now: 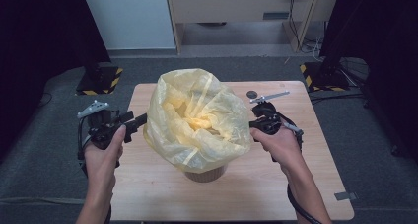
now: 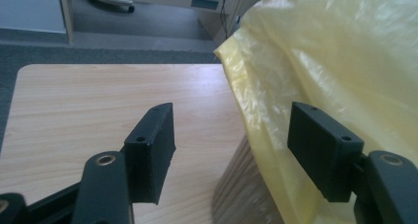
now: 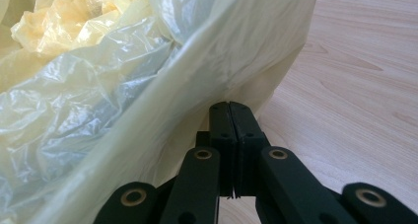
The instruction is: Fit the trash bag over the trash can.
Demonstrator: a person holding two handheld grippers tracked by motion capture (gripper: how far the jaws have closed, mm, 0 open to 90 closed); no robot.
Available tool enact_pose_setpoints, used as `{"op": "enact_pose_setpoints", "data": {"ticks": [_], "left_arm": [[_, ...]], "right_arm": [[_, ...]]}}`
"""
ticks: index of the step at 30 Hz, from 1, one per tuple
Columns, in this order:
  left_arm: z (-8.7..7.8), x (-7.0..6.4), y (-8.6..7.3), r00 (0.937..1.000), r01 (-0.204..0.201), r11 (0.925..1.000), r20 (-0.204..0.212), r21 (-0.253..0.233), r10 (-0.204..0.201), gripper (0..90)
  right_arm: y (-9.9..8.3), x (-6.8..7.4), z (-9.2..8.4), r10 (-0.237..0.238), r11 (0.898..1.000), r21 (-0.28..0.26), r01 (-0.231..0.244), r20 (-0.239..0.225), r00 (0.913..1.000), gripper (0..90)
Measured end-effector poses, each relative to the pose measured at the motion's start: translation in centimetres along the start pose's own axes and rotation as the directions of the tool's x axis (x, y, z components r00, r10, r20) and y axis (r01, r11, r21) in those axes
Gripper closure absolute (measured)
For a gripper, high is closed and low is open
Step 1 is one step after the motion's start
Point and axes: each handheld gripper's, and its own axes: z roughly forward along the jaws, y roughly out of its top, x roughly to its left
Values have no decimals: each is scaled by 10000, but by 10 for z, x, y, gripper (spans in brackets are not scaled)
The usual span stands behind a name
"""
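Yellow plastic bag (image 1: 197, 120) sits over a round brown bin (image 1: 205, 173), near the middle of the table (image 1: 148, 194). The bag billows up and out well past the bin; just the bin's base shows under the film on your side. The mouth gapes upward, with crumpled film inside.

Step in hand, by my reading: fitting the bag as a liner, spreading its mouth and drawing the edge down around the bin.

Right hand-held gripper (image 3: 230, 110): jaws clenched together, tips right at the bag's lower fold on the bag's right side. In the right gripper view the pads meet with no gap; whether a thin layer of film is pinched between them, you cannot tell from here.

Left hand-held gripper (image 2: 231, 135): released, jaws standing apart at the bag's left flank. One pad (image 2: 323, 145) lies against or just beside the film, the other over bare table; the ribbed bin wall (image 2: 236, 189) shows between them.

Next move calls for: close the left jaws on the bag's hem, then pull both sides down evenly over the rim. Thin film, so risk of slipping or tearing if you tug one side alone.
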Motion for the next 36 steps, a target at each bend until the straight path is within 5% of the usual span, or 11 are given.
{"op": "enact_pose_setpoints", "data": {"ticks": [10,20,36], "left_arm": [[17,-5,-13,9999,-158,9992,55,364,156,409],[25,-8,-17,9986,-484,9962,262,726,466,900],[46,-1,-48,9941,-1039,9822,-140,1566,1074,900]], "right_arm": [[0,2,0,-42,10000,54,42,14,10000,864],[0,2,1,19,10000,42,-19,-46,10000,854],[-6,-1,12,81,9989,471,-76,-107,9999,900]]}}
